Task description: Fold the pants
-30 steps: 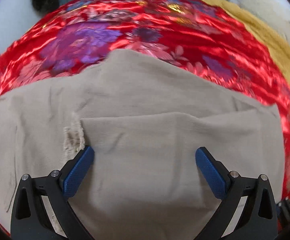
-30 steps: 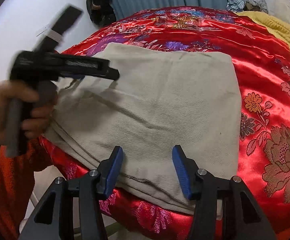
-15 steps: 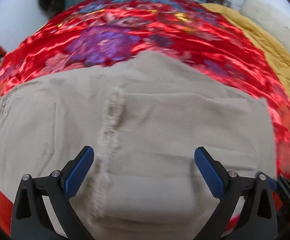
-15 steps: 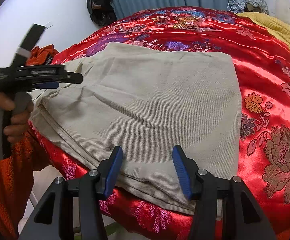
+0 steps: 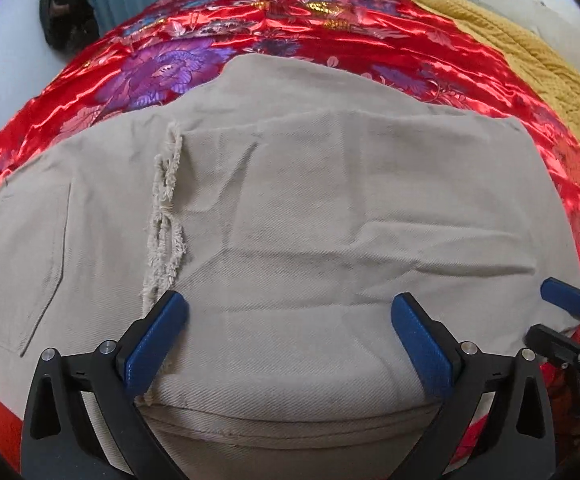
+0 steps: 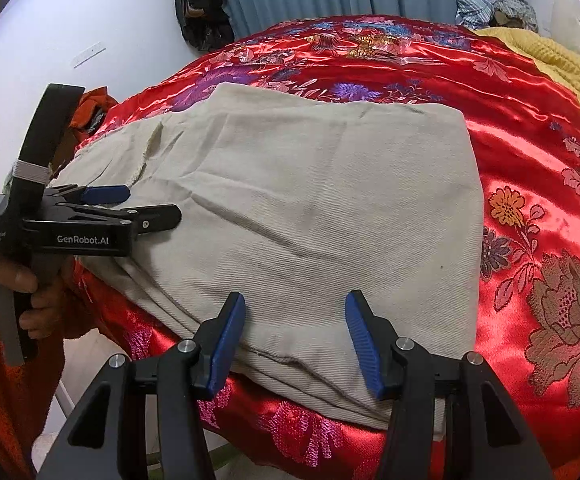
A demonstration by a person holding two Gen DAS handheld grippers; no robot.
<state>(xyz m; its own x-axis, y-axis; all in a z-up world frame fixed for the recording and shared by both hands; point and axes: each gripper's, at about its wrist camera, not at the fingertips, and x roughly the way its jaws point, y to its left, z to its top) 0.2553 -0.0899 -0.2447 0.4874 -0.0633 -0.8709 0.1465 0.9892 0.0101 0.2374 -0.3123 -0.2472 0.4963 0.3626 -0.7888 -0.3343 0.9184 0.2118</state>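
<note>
Left gripper sliding back toward the near edge, pants folded over on the bed.

I'm pulling my left gripper (image 5: 287,322) sideways and back across the beige pants (image 6: 310,216); a second ago it was over the middle, now it's hovering near the frayed hem (image 5: 165,216), jaws spread wide, gripping nothing. My right gripper (image 6: 296,338) is holding position at the near fold, jaws half spread, nothing pinched. Pants are lying flat on the red quilt (image 6: 530,168), so I'm likely lining up for the next fold.

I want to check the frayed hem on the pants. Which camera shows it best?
The left wrist view: the frayed hem runs close and sharp there. The right wrist view shows it small, far off.
</note>
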